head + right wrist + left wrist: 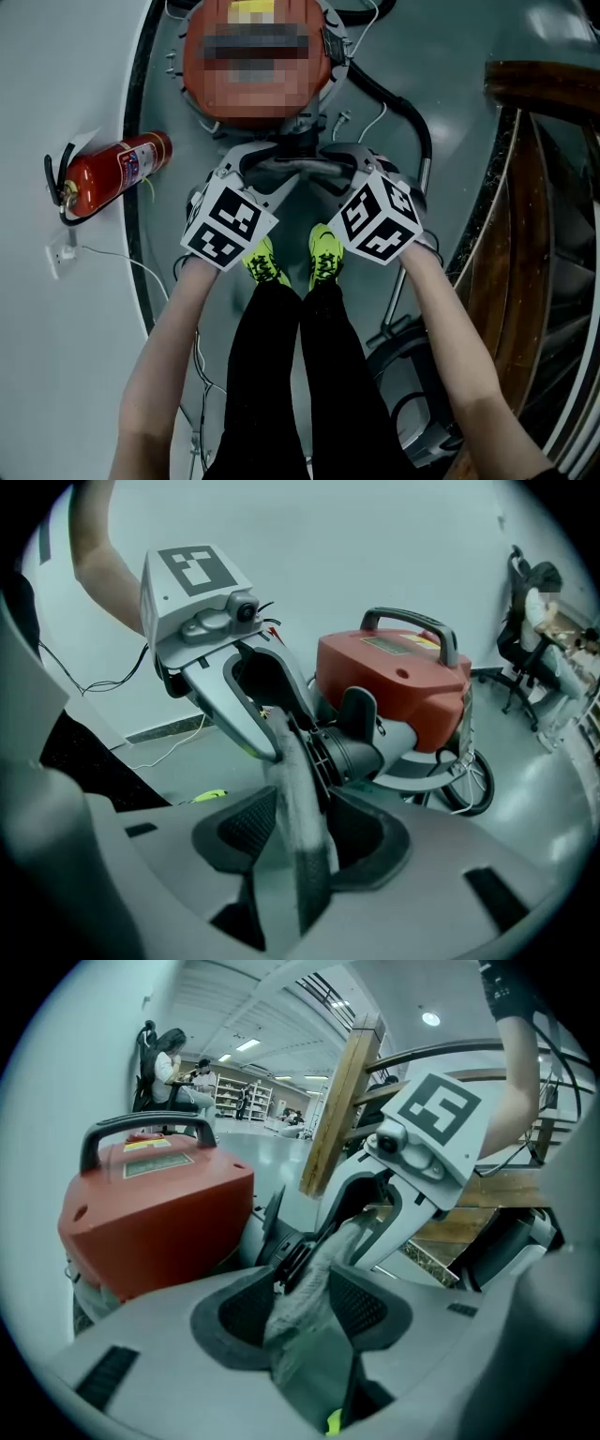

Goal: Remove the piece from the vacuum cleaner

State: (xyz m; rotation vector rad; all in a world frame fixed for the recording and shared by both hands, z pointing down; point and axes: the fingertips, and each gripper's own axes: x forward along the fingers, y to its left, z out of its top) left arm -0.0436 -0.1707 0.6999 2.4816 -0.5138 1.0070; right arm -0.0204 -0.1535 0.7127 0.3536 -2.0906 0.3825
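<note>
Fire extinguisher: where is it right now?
In the head view the fire extinguisher is at the left, by the pale wall, just left of the red vacuum cleaner.

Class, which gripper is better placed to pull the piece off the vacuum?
Right gripper, marginally: like the left gripper, it clamps the grey piece, but nearer the black socket.

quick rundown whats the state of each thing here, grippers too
vacuum cleaner, upright, handle up
grey piece, still at the vacuum cleaner's inlet
left gripper, shut on the grey piece
right gripper, shut on the grey piece
fire extinguisher, against the wall, untouched
</note>
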